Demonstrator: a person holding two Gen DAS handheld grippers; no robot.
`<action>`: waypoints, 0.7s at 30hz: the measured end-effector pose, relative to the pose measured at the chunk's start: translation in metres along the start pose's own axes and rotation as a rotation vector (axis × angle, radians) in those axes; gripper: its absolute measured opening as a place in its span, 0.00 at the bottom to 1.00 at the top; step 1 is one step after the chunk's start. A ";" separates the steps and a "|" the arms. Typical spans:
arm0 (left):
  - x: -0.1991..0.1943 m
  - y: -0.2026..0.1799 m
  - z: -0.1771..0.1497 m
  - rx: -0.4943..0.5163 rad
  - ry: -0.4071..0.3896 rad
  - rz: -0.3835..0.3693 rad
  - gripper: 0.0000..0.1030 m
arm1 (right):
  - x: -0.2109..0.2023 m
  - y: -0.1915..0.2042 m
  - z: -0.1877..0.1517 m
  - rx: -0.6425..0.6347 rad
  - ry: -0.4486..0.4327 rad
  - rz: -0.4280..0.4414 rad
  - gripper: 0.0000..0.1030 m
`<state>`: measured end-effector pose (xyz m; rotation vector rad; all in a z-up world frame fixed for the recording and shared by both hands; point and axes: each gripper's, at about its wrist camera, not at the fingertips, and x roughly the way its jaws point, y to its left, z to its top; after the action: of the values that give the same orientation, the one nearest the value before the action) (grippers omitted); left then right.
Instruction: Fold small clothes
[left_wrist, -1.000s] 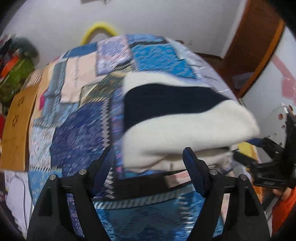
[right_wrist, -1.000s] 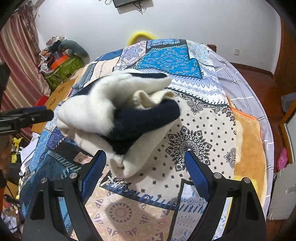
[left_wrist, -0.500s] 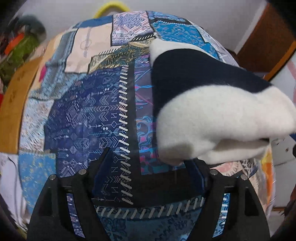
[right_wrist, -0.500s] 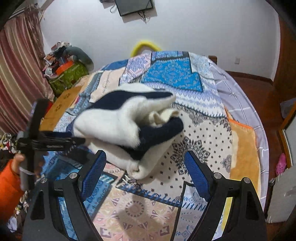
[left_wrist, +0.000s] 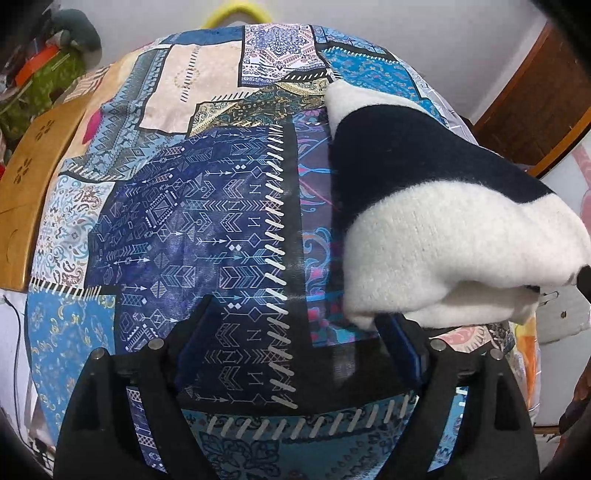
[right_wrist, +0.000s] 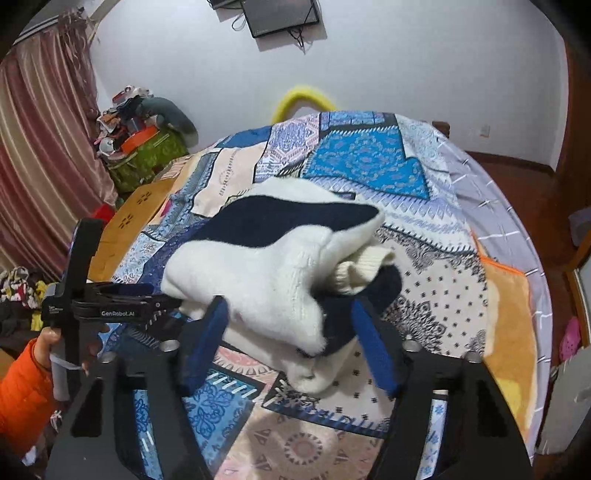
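**patchy:** Right wrist view: fuzzy cream-and-navy knit sweater (right_wrist: 273, 273), folded into a chunky bundle, sits on the patchwork quilt (right_wrist: 369, 166) dead centre. Right gripper (right_wrist: 288, 343) has just been closing, blue pads either side of the near edge at 6 o'clock; can't tell if they pinch it.

**knitwit:** And the left gripper (left_wrist: 299, 347)?

**patchy:** Fingers spread wide and just opened further, nothing between them, bundle at its 3 o'clock.

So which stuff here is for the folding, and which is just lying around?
For the folding: white and navy sweater, patchwork bedspread, left gripper, right gripper.

Just lying about: yellow ring, green clutter pile, curtain, wall screen.
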<state>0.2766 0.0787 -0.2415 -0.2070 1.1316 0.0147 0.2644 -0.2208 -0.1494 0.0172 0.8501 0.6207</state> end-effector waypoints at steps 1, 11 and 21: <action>0.000 0.001 0.000 0.001 -0.002 0.003 0.83 | 0.002 0.001 -0.001 -0.001 0.003 -0.002 0.46; 0.000 0.015 -0.005 -0.040 0.009 -0.017 0.83 | 0.003 -0.002 -0.020 0.008 0.044 0.025 0.13; -0.001 0.039 -0.007 -0.057 0.000 0.183 0.83 | 0.007 -0.019 -0.045 0.082 0.076 0.037 0.13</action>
<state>0.2648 0.1160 -0.2494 -0.1538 1.1475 0.2097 0.2461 -0.2432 -0.1893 0.0839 0.9505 0.6245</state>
